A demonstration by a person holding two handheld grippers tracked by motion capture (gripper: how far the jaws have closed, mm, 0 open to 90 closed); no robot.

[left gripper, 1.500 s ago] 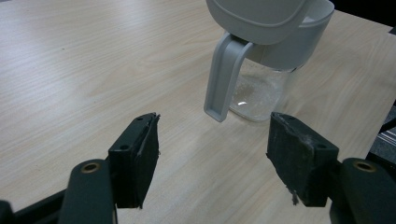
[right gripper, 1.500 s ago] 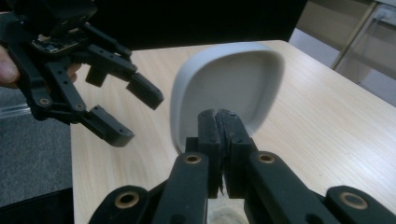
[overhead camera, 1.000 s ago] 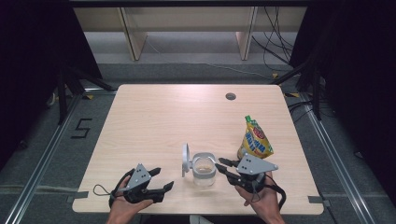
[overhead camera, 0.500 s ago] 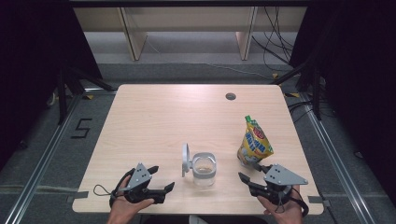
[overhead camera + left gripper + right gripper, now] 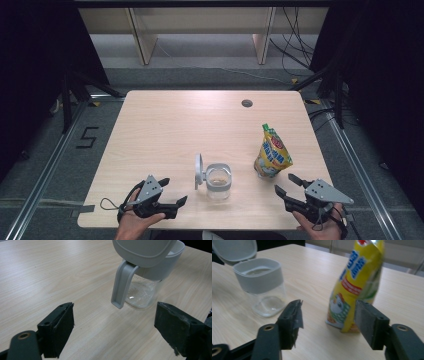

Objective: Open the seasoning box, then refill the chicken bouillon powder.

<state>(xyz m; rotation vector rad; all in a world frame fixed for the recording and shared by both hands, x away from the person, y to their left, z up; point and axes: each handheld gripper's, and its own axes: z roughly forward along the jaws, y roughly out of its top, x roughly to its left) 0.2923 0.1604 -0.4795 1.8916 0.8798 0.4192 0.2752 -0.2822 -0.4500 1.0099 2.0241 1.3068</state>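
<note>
- left gripper (image 5: 172, 192): jaws just opened wide, empty, near jar (image 5: 218, 181).
- right gripper (image 5: 286, 186): jaws just opening, empty, facing pouch (image 5: 271, 153) (light, upright; an off-centre nudge may topple it).

A: Light wooden table (image 5: 165, 130) sits mid-floor, a small round hole (image 5: 247, 103) near its far right corner.

B: Beyond it, pale shelving (image 5: 200, 30); grey carpet (image 5: 45, 165) around, cables (image 5: 295, 50) trailing far right, dark curtains (image 5: 30, 75) flanking.

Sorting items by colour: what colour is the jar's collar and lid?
Light grey, on the clear glass jar; clearest in the right gripper view.
</note>
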